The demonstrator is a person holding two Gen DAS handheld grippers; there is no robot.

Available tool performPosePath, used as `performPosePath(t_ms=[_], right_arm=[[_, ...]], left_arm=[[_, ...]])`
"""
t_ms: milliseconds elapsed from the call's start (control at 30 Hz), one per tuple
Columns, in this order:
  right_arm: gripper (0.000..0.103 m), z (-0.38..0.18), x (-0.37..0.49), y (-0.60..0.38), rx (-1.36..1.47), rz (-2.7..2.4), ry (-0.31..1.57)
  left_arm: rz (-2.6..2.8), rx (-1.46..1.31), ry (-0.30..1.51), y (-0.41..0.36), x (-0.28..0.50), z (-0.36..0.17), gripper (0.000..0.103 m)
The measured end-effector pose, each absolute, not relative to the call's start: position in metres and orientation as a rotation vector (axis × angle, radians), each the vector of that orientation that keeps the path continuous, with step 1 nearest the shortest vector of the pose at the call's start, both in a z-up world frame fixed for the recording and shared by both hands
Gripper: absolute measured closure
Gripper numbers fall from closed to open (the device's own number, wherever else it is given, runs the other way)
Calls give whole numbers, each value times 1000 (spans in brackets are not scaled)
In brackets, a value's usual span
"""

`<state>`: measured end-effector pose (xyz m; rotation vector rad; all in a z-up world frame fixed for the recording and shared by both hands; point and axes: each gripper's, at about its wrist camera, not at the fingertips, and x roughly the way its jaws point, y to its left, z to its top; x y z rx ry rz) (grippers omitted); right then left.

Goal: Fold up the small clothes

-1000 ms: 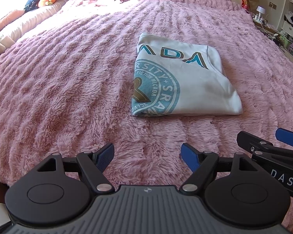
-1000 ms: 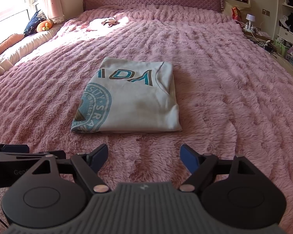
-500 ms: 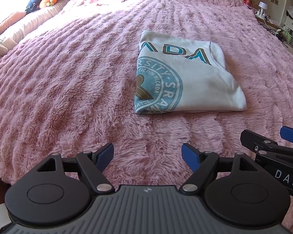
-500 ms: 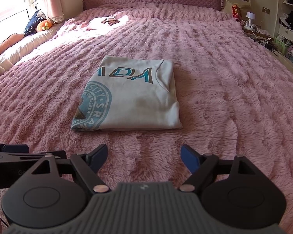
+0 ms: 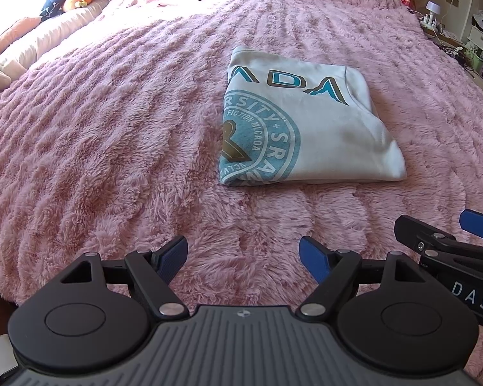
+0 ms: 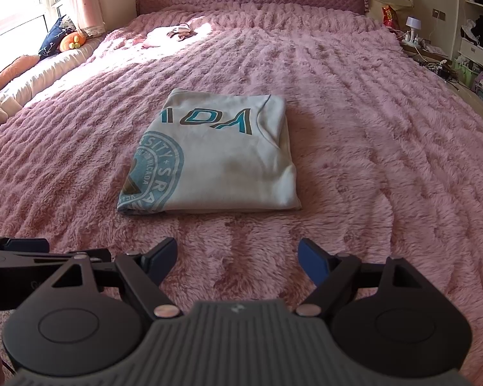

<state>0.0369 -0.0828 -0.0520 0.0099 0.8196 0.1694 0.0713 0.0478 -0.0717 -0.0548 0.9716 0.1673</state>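
In the left wrist view, the left gripper sits at the bottom centre of the frame, its 2 blue-padded fingers spread apart and holding nothing. Compared with 1 second ago, the folded shirt looks slightly larger and lies right of centre, so this gripper has edged a little toward it while the garment itself has not shifted. That suggests the fold is finished and both tools are simply hanging back.

In the right wrist view, the right gripper is also at the bottom centre, fingers apart and empty; the shirt lies just left of centre on the pink blanket.

Counted: 1 folded shirt, 2 grippers, 1 blanket, and 1 small pale item far off in the upper left.
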Motion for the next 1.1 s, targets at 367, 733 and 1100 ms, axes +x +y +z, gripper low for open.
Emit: performPosePath(t_ms=[367, 733, 1100], right_arm=[[25, -54, 40, -87, 26, 166, 831], [24, -53, 40, -89, 39, 164, 830], [24, -52, 40, -90, 41, 160, 825]], left_arm=[[139, -56, 917, 47, 68, -72, 11], [132, -48, 881, 46, 66, -69, 8], [116, -67, 909, 50, 67, -72, 6]])
